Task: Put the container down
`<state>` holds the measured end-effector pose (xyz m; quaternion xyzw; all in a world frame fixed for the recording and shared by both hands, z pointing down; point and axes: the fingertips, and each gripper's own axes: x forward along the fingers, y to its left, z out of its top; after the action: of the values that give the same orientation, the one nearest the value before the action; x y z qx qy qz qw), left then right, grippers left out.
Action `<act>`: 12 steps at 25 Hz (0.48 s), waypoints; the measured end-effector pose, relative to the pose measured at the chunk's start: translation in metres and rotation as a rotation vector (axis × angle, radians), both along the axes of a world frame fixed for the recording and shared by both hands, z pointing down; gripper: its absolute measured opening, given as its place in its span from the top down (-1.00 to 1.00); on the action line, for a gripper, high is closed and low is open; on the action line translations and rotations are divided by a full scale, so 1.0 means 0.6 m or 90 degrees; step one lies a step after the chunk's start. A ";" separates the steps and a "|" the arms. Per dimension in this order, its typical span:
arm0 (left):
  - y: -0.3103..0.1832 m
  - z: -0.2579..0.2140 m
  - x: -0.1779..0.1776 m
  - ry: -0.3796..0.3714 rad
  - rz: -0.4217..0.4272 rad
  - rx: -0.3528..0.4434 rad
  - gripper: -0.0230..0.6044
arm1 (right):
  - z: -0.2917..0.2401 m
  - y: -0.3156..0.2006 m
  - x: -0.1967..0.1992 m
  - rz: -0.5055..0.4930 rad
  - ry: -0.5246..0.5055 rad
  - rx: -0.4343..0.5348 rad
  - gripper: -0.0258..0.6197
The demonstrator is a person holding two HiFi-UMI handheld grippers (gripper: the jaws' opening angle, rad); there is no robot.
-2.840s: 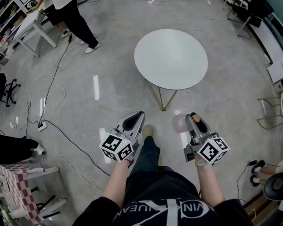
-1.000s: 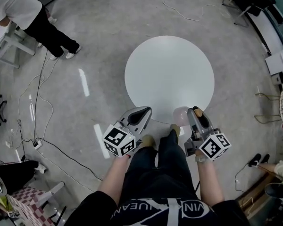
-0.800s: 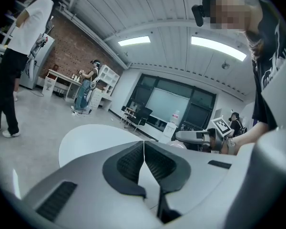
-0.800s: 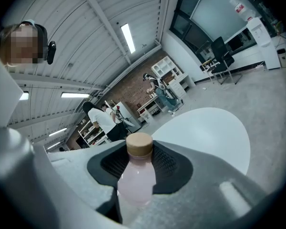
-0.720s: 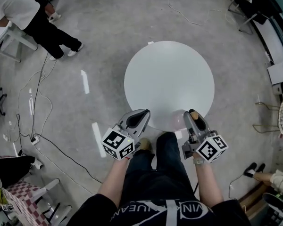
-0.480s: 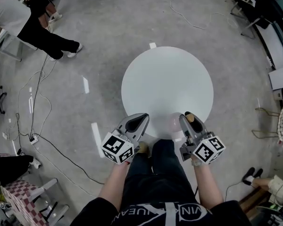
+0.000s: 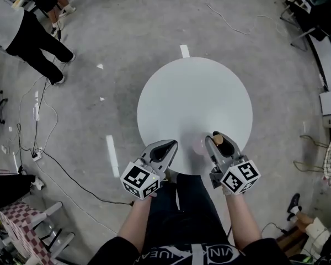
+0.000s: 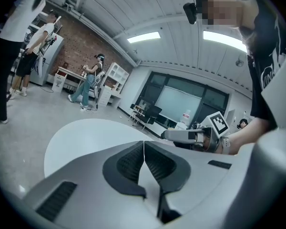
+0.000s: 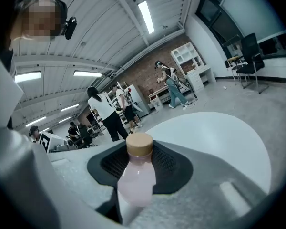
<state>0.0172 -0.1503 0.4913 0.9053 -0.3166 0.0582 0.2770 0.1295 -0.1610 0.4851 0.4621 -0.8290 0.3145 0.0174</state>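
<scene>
The right gripper (image 7: 214, 141), lower centre, clamps a pink bottle (image 9: 133, 180) whose base its jaws hide, while the left gripper (image 8: 144, 149) is pressed closed, empty, at the table (image 7: 193, 98) edge.

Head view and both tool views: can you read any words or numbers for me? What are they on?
No text reads whole.
Shirt: white letters, cut off by the picture's bottom edge, not readable.
Left marker cube and right marker cube: black-and-white square patterns, no words or numbers.
Bottle: pale pink, no label showing.
</scene>
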 end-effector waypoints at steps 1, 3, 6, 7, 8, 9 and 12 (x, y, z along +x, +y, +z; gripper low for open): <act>-0.003 0.003 0.002 0.002 -0.004 -0.003 0.88 | 0.004 -0.006 -0.001 -0.006 0.009 0.002 0.50; -0.009 0.010 0.008 0.005 -0.010 -0.007 0.88 | 0.011 -0.018 -0.001 -0.018 0.023 0.007 0.50; -0.014 0.023 0.018 0.006 -0.015 -0.015 0.88 | 0.025 -0.036 -0.001 -0.034 0.034 0.011 0.50; -0.014 0.028 0.021 0.006 -0.017 -0.018 0.88 | 0.029 -0.040 -0.001 -0.039 0.036 0.012 0.50; -0.014 0.032 0.023 0.007 -0.019 -0.021 0.88 | 0.033 -0.045 -0.002 -0.044 0.040 0.015 0.50; -0.014 0.036 0.025 0.007 -0.021 -0.025 0.88 | 0.036 -0.049 -0.004 -0.049 0.044 0.017 0.50; -0.010 0.047 0.026 0.006 -0.025 -0.033 0.88 | 0.045 -0.059 -0.011 -0.067 0.062 0.026 0.50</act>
<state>0.0328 -0.1563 0.5193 0.8918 -0.3313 0.0566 0.3028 0.1228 -0.1963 0.5121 0.4330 -0.8565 0.2732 0.0651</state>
